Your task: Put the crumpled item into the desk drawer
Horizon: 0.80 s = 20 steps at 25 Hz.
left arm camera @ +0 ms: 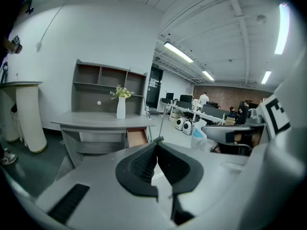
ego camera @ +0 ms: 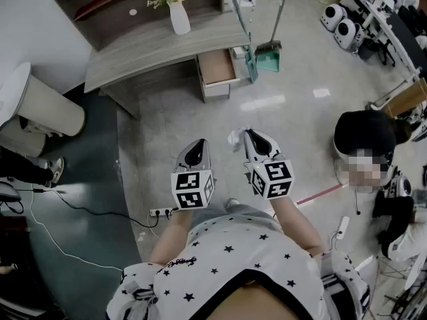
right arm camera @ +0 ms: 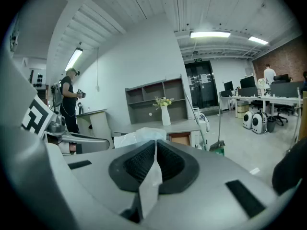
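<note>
While the desk (ego camera: 160, 45) stands well ahead with its drawer (ego camera: 217, 67) pulled open toward the person, the left gripper (ego camera: 200, 143) is pressed together on nothing, and the right gripper (ego camera: 248, 134) pinches the crumpled paper (ego camera: 236, 137), with the drawer straight ahead of it.

the crumpled sheet (right arm camera: 136, 137) looks thin, white and paper-like. the desk (ego camera: 153, 49) is matt grey wood grain, its drawer (ego camera: 217, 66) brown wood inside; the floor (ego camera: 300, 129) is glossy.
</note>
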Each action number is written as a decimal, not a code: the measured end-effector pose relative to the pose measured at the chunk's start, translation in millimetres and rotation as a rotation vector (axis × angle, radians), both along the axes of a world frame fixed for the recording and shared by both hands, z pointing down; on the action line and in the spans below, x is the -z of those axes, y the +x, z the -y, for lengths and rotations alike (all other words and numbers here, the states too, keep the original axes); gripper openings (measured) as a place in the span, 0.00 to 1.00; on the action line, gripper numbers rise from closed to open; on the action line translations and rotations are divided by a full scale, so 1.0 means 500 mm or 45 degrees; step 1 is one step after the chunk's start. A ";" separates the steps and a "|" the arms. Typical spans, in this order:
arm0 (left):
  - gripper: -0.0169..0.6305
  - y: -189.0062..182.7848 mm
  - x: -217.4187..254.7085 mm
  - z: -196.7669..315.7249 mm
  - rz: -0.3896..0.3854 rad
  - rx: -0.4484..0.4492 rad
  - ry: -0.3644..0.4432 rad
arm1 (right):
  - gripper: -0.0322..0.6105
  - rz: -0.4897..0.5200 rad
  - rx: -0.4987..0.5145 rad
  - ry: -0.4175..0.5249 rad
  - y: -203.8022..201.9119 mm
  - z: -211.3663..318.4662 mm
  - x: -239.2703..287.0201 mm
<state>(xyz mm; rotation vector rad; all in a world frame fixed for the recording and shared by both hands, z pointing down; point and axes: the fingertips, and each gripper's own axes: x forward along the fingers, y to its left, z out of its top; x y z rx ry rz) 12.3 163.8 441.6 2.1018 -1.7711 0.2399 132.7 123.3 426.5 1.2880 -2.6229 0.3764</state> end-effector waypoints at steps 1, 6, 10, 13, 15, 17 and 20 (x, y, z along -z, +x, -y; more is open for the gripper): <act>0.05 0.002 0.001 -0.017 0.004 0.006 -0.001 | 0.06 0.002 0.004 -0.002 0.002 -0.016 0.002; 0.05 0.000 0.009 -0.082 -0.016 0.024 -0.001 | 0.06 0.018 0.011 -0.009 -0.004 -0.080 0.005; 0.05 -0.008 0.011 -0.103 -0.005 0.011 0.010 | 0.06 0.009 0.030 -0.008 -0.023 -0.110 0.000; 0.05 -0.009 0.016 -0.107 -0.019 0.015 0.019 | 0.06 -0.005 0.041 -0.001 -0.025 -0.119 0.002; 0.05 -0.005 0.017 -0.109 -0.021 0.013 0.020 | 0.06 -0.009 0.044 0.003 -0.022 -0.121 0.005; 0.05 0.000 0.019 -0.110 -0.017 0.011 0.027 | 0.06 -0.006 0.056 0.000 -0.021 -0.124 0.006; 0.05 0.005 0.021 -0.109 -0.026 0.021 0.033 | 0.07 0.013 0.067 -0.005 -0.017 -0.125 0.007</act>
